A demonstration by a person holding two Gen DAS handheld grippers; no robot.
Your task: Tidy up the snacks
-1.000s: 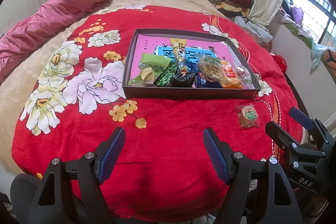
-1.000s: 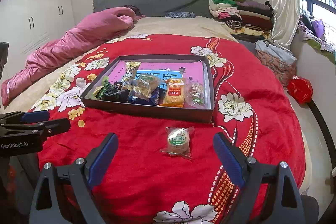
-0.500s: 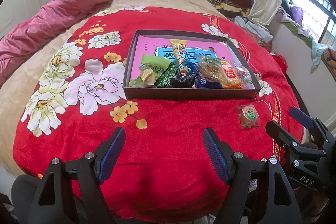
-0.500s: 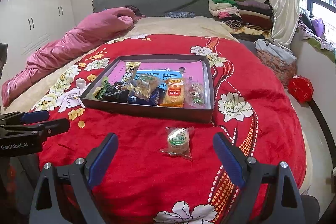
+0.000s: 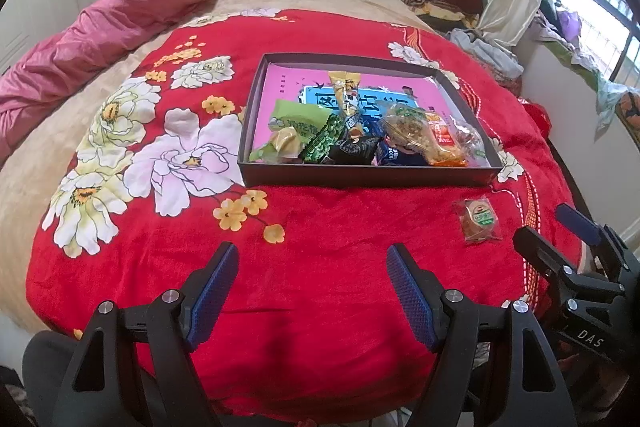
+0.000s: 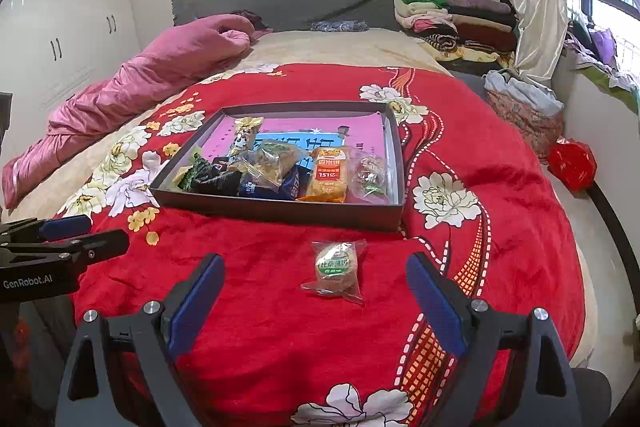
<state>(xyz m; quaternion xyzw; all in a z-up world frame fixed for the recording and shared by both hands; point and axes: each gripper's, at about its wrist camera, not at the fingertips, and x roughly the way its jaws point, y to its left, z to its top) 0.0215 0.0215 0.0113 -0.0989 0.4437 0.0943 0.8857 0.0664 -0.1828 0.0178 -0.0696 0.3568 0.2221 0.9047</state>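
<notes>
A dark shallow box (image 5: pixel 360 177) with a pink lining sits on the red flowered blanket and holds several wrapped snacks; it also shows in the right wrist view (image 6: pixel 280 209). One round cake in a clear wrapper with a green label (image 6: pixel 335 267) lies loose on the blanket in front of the box's right end, and shows in the left wrist view (image 5: pixel 478 219). My right gripper (image 6: pixel 314 273) is open and empty, just short of the cake. My left gripper (image 5: pixel 312 265) is open and empty over bare blanket, left of the cake.
A pink quilt (image 6: pixel 152 75) lies along the bed's left side. Folded clothes (image 6: pixel 452 15) are stacked at the far right by the curtain. A red bag (image 6: pixel 572 163) sits off the bed's right edge. The blanket (image 5: pixel 168 251) drops off near both grippers.
</notes>
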